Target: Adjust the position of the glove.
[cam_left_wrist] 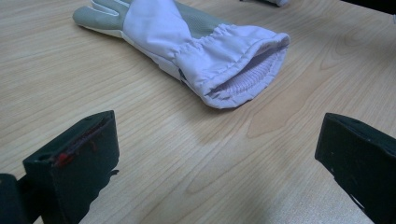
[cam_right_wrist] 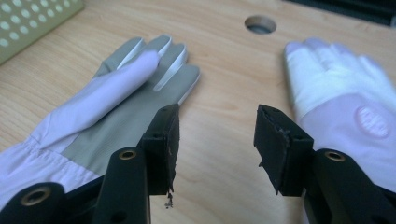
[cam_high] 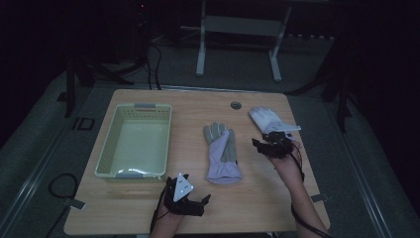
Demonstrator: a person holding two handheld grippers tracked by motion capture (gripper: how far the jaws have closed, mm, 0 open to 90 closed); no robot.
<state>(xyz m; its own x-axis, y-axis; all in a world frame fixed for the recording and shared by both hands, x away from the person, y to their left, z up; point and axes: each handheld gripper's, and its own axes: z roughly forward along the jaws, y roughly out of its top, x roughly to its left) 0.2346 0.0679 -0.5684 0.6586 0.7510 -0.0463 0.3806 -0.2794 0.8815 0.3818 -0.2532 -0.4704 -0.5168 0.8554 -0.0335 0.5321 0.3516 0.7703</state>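
Right gripper (cam_right_wrist: pixel 215 140), jaws apart, hovers between grey-palmed lilac fabric glove (cam_right_wrist: pixel 100 119) and white fabric glove (cam_right_wrist: pixel 345 116) toward the desk's far-right corner; left gripper (cam_left_wrist: pixel 215 163), jaws apart, faces the lilac glove's cuff.

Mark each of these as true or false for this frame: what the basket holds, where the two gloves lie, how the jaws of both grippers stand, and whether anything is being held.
1. The basket holds a glove. False: nothing shows inside it; both gloves lie on the table.
2. The grey-palmed glove lies flat mid-table, cuff toward the person. True.
3. The left gripper has its jaws clamped on that glove's cuff. False: the jaws stand wide apart over bare wood, short of the cuff.
4. The right gripper is open, between the two gloves. True.
5. The white glove lies near the table's far right corner. True.
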